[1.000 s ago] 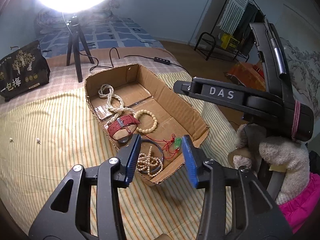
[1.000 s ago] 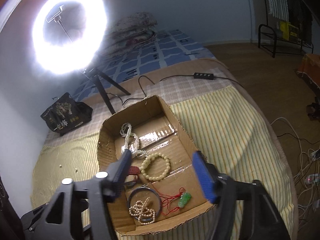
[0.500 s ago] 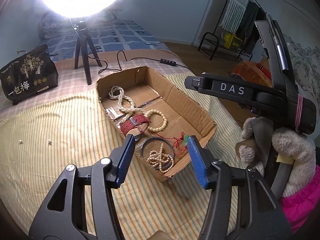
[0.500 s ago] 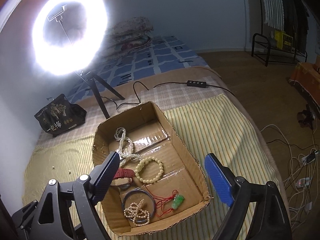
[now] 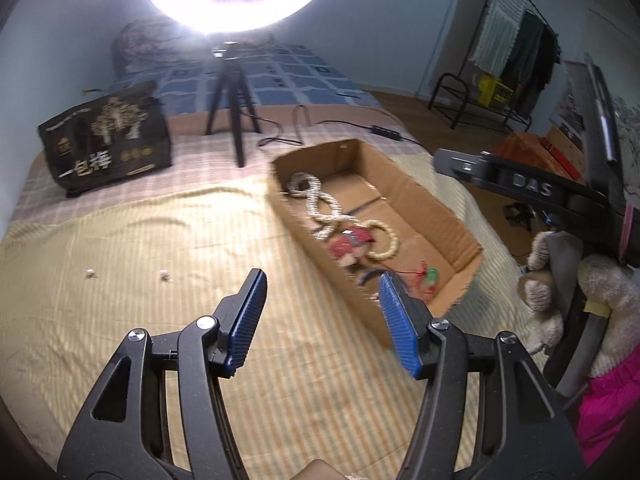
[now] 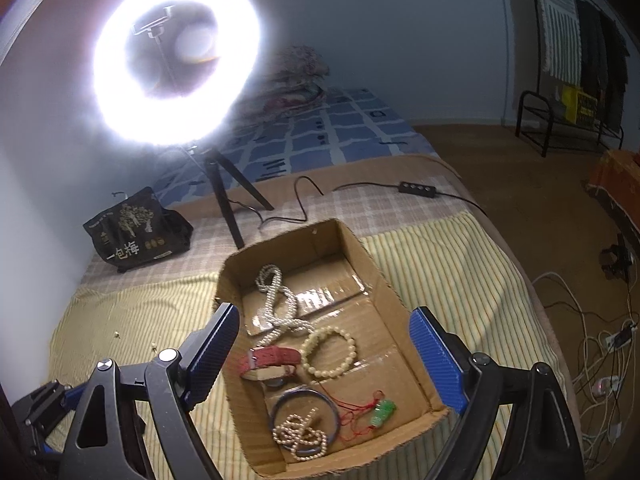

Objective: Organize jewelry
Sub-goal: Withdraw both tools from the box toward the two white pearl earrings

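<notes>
The black bag (image 5: pixel 107 140) on the bed carries the pale characters "一包梅" across its front, readable in both wrist views. The black arm (image 5: pixel 532 191) of the other handheld device shows raised letters "DAS".

Both cameras ride on hand-held grippers and look forward and steeply down along blue-padded fingers. The left wrist view faces the yellow striped bedspread (image 5: pixel 168 360), with the open brown cardboard box (image 5: pixel 424 196) to its right. The right wrist view hangs close over the same box (image 6: pixel 376 272). Both share the glowing white ring light (image 6: pixel 176 56).
</notes>
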The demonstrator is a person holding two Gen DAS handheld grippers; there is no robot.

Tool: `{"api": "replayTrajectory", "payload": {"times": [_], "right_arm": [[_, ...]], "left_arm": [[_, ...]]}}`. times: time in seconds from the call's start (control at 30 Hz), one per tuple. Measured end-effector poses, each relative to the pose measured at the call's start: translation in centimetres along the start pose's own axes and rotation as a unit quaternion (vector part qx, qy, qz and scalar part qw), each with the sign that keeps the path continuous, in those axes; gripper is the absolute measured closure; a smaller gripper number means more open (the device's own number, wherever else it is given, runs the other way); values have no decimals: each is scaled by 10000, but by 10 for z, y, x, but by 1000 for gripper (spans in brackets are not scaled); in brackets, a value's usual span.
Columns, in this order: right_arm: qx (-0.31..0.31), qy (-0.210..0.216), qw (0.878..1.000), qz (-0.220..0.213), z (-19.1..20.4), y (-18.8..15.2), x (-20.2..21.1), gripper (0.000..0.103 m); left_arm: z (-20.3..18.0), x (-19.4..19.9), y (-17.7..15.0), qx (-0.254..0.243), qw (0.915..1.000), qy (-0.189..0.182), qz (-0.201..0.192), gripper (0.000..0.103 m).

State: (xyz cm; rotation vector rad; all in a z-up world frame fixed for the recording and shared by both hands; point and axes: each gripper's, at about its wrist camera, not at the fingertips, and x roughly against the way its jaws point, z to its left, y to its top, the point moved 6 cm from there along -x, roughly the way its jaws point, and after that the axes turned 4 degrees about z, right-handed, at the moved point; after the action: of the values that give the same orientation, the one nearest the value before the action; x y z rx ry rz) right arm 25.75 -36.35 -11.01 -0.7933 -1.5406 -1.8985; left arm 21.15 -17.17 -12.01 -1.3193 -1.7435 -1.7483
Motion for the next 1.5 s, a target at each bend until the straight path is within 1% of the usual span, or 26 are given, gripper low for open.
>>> {"api": "replayTrajectory", "payload": {"times": [0.3, 0.5, 0.8, 0.87, 0.97, 1.03, 1.1, 1.23, 1.27, 1.33, 1.4, 1.47, 1.5], "right_arm": [[262, 207, 9994, -113, 39, 2, -7, 15], [452, 386, 9982, -26, 71, -1, -20, 15], [810, 700, 9941, 174, 125, -10, -42, 15], [910, 746, 9927, 247, 136, -15, -49, 16], [1019, 837, 9906, 353, 149, -22, -58, 20], [1109, 911, 9886, 449, 158, -28, -64, 22], [1231, 983, 9859, 564, 168, -35, -72, 28], [1419, 1067, 9814, 728, 183, -46, -86, 34], [1468, 1104, 9799, 779, 189, -51, -91, 36], [1546, 1164, 9772, 868, 195, -57, -98, 43], [1666, 1221, 9738, 953, 205, -64, -105, 45], [1831, 1267, 9695, 1023, 216, -71, -113, 48], [1902, 1276, 9677, 1053, 220, -74, -116, 51]], "left_arm": [[72, 15, -1, 538, 9978, 378, -30, 43], [111, 20, -6, 855, 9945, 605, 13, 43], [156, 22, -4, 1124, 9903, 817, 75, 43], [170, 20, -4, 1246, 9885, 847, 109, 43], [190, 16, -5, 1453, 9851, 910, 165, 43], [210, 11, -6, 1649, 9811, 990, 230, 43], [226, 7, -7, 1817, 9777, 1018, 279, 43], [255, -4, -10, 2041, 9717, 1127, 386, 43], [261, -7, -10, 2068, 9715, 1097, 364, 43], [267, -11, -10, 2048, 9718, 1113, 346, 43], [272, -17, -10, 2009, 9723, 1147, 332, 44], [275, -26, -10, 2008, 9726, 1101, 406, 55], [277, -30, -10, 2028, 9721, 1087, 460, 58]]}}
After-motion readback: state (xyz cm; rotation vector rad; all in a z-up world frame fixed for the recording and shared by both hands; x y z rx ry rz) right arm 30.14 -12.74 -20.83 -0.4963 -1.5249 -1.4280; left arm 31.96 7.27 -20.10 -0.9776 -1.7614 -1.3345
